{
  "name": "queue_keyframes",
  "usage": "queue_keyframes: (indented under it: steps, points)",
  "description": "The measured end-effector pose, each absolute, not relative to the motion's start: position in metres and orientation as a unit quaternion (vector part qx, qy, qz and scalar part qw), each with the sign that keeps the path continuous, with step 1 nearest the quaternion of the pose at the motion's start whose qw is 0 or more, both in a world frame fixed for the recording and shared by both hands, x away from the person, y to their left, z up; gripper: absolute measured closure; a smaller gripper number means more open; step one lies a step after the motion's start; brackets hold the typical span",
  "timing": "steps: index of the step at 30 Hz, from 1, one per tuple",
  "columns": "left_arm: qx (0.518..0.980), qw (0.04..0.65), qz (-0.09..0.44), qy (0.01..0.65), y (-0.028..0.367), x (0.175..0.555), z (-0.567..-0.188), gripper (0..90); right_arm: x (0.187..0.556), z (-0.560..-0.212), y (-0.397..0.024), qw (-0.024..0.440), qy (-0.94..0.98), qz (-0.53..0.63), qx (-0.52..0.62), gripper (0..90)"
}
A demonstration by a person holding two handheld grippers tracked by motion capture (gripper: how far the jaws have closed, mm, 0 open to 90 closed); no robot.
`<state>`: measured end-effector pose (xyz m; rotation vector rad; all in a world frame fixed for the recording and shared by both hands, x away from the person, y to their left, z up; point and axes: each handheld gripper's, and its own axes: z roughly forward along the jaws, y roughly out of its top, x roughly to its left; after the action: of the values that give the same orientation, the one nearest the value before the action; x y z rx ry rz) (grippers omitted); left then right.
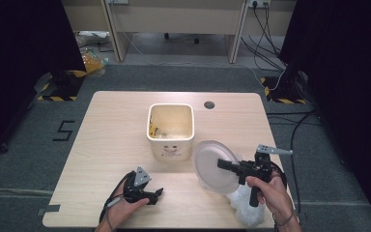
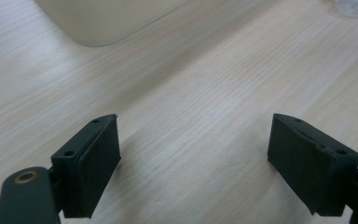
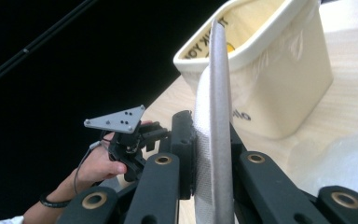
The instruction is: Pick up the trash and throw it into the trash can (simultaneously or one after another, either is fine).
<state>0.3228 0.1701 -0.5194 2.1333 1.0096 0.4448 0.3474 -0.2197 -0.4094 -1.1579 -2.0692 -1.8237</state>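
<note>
Two grippers are being held over a pale wooden table (image 1: pixel 106 125). The right gripper (image 1: pixel 224 164) is being held at about four o'clock on the tabletop, and its jaws are being pressed almost together on the rim of a white paper plate (image 1: pixel 215 164). In the right gripper view the plate (image 3: pixel 214 116) is being seen edge-on, standing nearly upright between the two black jaws, with a pad being pressed against each face. In the high view the plate is being kept tilted, its face turned toward nine o'clock, just beside the cream bin (image 1: pixel 170 130) at the table's middle, whether touching it cannot be told. Something yellowish is being shown inside the bin, too small to name. A white crumpled plastic bag (image 1: pixel 245 205) is lying at five o'clock, just below the right hand (image 1: pixel 270 193).

The left gripper (image 1: pixel 154 193) is being held low at about seven o'clock, near the table's front edge, by the left hand (image 1: pixel 125 205). In the left gripper view its jaws are being held wide apart with bare wood (image 2: pixel 191 93) between them and nothing gripped; the bin's lower corner (image 2: pixel 102 23) is being shown at eleven o'clock, well apart from the pads (image 2: pixel 98 163).
</note>
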Motion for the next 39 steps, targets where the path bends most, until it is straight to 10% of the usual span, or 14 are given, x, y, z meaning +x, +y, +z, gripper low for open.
queue_keyframes:
  steps: [39]
  points:
    - [0.820, 0.373, 0.169, 0.400, 0.174, 0.324, -0.523, 14.2, 0.387, -0.331, -0.218, 0.061, -0.673, -0.643, -0.360, 83.8]
